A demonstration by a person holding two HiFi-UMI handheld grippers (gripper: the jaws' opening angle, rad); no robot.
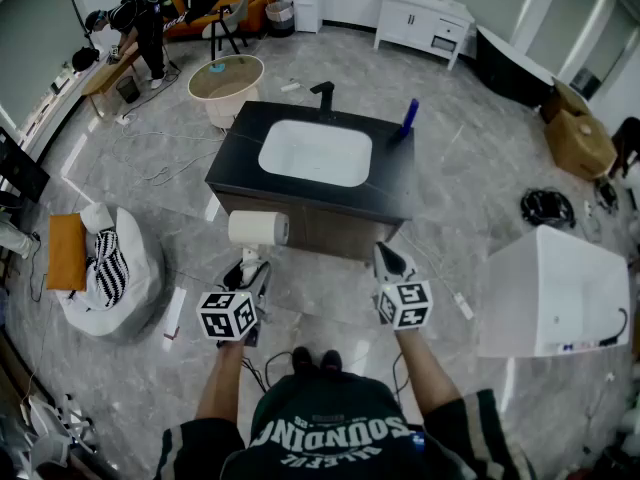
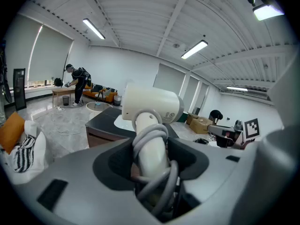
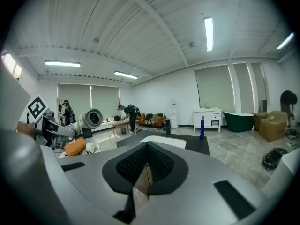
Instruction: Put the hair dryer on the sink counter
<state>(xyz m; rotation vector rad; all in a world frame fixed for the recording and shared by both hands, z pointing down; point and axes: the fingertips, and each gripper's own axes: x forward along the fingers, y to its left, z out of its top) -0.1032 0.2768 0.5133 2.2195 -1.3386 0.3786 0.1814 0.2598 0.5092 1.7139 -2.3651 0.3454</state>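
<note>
Head view. Facing a black-topped sink counter (image 1: 240, 158) with a white rectangular basin (image 1: 315, 153), a black faucet (image 1: 323, 94) at its far edge and a tall blue bottle (image 1: 409, 116) near its right rear corner. Clamped in the left gripper (image 1: 250, 271): a white plastic hair dryer (image 1: 258, 228), barrel lying crosswise just beyond the jaw tips. Held short of the counter's near edge, over the grey tiled floor (image 1: 470, 168), not on the counter top. To the right and well apart, the right gripper (image 1: 388, 260), pointing at the counter front, with nothing in it.

Left gripper view. Closed on the hair dryer's (image 2: 150, 109) handle, one jaw on each side, with the grey cord (image 2: 152, 139) wound in loops round that handle between them. Barrel standing up above the jaws, sink counter (image 2: 101, 118) beyond it.

Right gripper view. Jaws pressed together, empty. Off to the left, the hair dryer's (image 3: 91, 118) round barrel end sticking up from the other gripper. Straight ahead, the sink counter (image 3: 197, 144) with basin and blue bottle (image 3: 202, 128).
</note>
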